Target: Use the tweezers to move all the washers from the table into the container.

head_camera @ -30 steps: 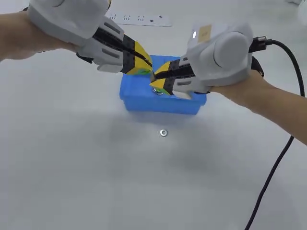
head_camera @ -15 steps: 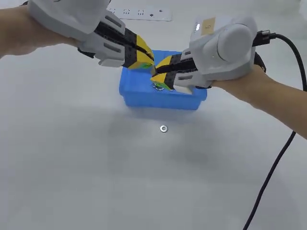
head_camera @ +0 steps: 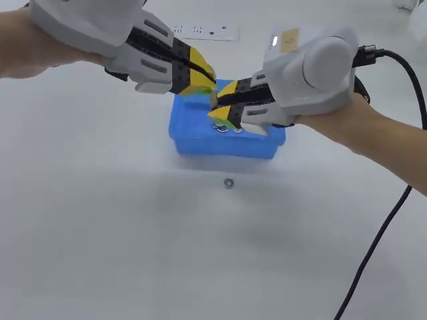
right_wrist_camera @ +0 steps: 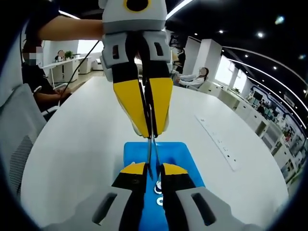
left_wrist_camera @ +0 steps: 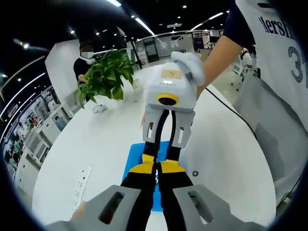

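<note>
One small round metal washer (head_camera: 229, 183) lies alone on the smooth white counter (head_camera: 100, 233), just in front of the single blue rectangular plastic container (head_camera: 220, 145). Two more washers (head_camera: 237, 129) lie inside it. Above it, the right gripper (head_camera: 217, 115) and left gripper (head_camera: 209, 81) meet, both jaws clenched on one thin metal tweezers (right_wrist_camera: 149, 144).

Bright open-plan office around a broad white surface (head_camera: 100, 233).
A power strip (head_camera: 203, 31) lies at the far edge; beyond stand a leafy plant (left_wrist_camera: 107, 74), wall shelving (left_wrist_camera: 29, 139), a mesh chair (right_wrist_camera: 19, 139) and strip ceiling lights (left_wrist_camera: 144, 24).
</note>
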{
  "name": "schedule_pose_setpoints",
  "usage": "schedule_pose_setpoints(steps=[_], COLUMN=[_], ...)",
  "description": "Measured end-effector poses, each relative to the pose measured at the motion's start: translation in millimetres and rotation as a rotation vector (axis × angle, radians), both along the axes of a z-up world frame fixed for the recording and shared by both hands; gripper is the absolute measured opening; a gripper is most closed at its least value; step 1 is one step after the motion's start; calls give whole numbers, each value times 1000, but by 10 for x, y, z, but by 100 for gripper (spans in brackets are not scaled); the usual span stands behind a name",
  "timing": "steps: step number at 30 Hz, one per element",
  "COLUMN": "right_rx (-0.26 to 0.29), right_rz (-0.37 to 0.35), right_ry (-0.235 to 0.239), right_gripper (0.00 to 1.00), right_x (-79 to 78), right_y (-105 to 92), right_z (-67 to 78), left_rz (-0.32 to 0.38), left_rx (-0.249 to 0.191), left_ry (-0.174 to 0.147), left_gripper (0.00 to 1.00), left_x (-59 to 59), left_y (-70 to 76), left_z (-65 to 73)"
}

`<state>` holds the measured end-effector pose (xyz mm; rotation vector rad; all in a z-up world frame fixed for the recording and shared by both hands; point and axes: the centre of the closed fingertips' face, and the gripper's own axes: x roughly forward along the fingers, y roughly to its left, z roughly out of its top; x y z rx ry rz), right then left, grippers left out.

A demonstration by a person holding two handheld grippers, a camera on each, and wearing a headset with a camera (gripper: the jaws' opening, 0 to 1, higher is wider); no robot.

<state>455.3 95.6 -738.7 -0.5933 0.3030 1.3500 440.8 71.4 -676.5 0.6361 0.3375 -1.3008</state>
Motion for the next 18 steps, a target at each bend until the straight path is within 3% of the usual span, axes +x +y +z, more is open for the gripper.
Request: schedule_pose_setpoints(steps=[11, 18], right_rx=[26, 19], right_rz=[16, 35], right_ry=[0, 0], right_gripper=[12, 11], right_x=[-260, -527], right_y=[-74, -144], right_z=[221, 273], left_rz=[-32, -21], left_rx=[-28, -70], left_ry=[-38, -21], left_gripper=[5, 5], left_x=[-290, -494], left_y=[-106, -165], left_z=[222, 279])
